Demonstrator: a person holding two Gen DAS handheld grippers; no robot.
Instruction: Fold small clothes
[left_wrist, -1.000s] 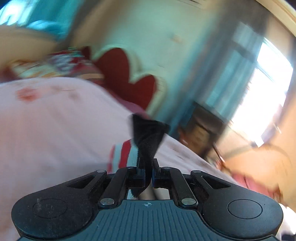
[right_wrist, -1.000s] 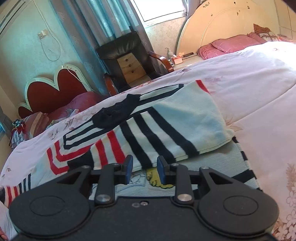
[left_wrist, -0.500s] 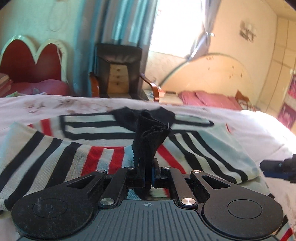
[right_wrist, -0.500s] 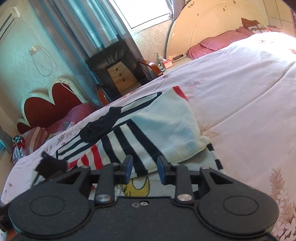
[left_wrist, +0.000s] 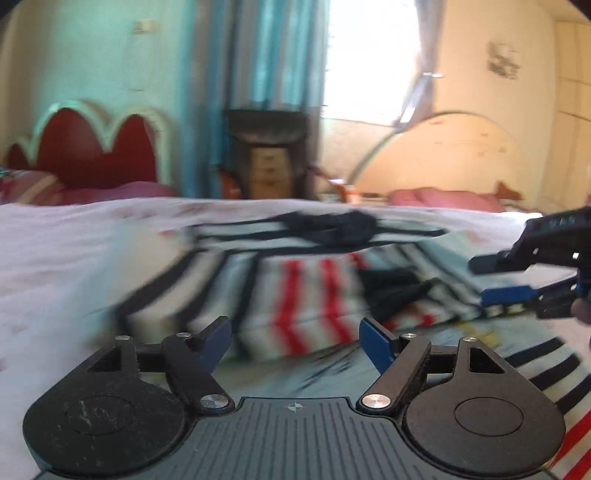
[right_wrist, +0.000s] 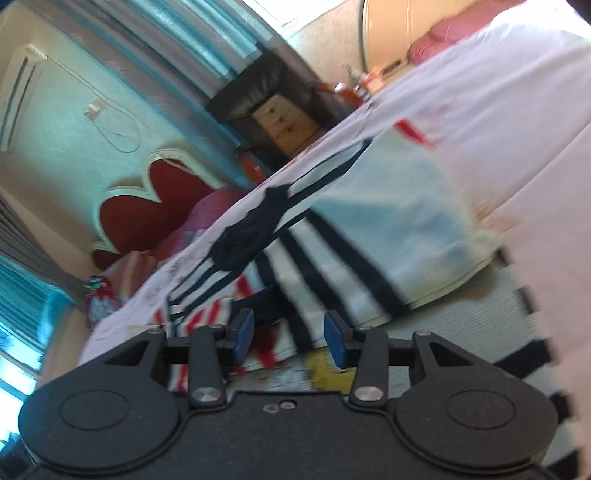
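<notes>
Bedding in pale pink spreads over the bed, filling most of both wrist views. On it lies the striped sweater, mint and white with black and red bands, its sleeves folded over the body; motion blur smears its stripes, and its near hem is cut off behind the gripper bodies. A black collar sits at its far edge. Beside the red stripes a dark fold of cloth shows, too blurred to name. The left gripper hangs low over the sweater's near part, its jaws having just swung wide apart, nothing between them. The right gripper has jaws just parting too, empty, over a yellow print half hidden.
</notes>
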